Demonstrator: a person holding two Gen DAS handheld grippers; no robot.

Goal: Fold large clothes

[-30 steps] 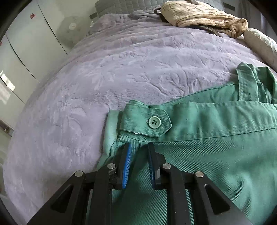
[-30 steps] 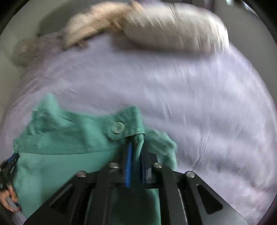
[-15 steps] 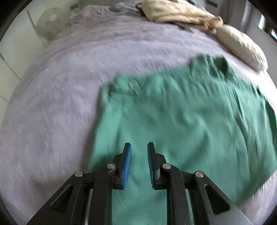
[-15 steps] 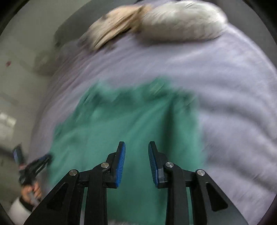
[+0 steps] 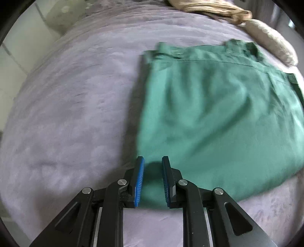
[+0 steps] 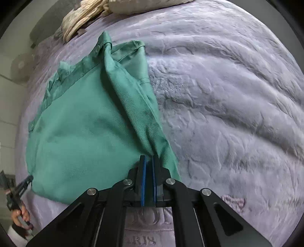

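Green trousers [image 6: 91,121] lie on the bed [image 6: 237,95], waistband toward the head end, near the pillow [image 5: 271,41] and a beige bundle [image 5: 209,7]; the body of the garment sits toward the bed's middle, its near fold close to the foot edge.

Right gripper [image 6: 149,161]: jaws pinched tight on the near right corner of the cloth; a ridge of fabric runs taut from the pads up toward the waistband, so that side is gathered, not flat.

Left gripper [image 5: 153,167]: jaws part-way apart, poised over the near left corner; green cloth shows between the pads, but whether they press on it cannot be told; looks unclenched, with a clear gap. In the right view the left gripper [image 6: 20,187] shows at the garment's left corner, a hand [image 6: 20,213] behind it.

Progress, as judged: the garment already looks doubled to a short block, near edge a fold; a first lengthwise fold seems done; left to do: secure the left corner, carry the near edge up toward the waistband, smooth the right ridge.
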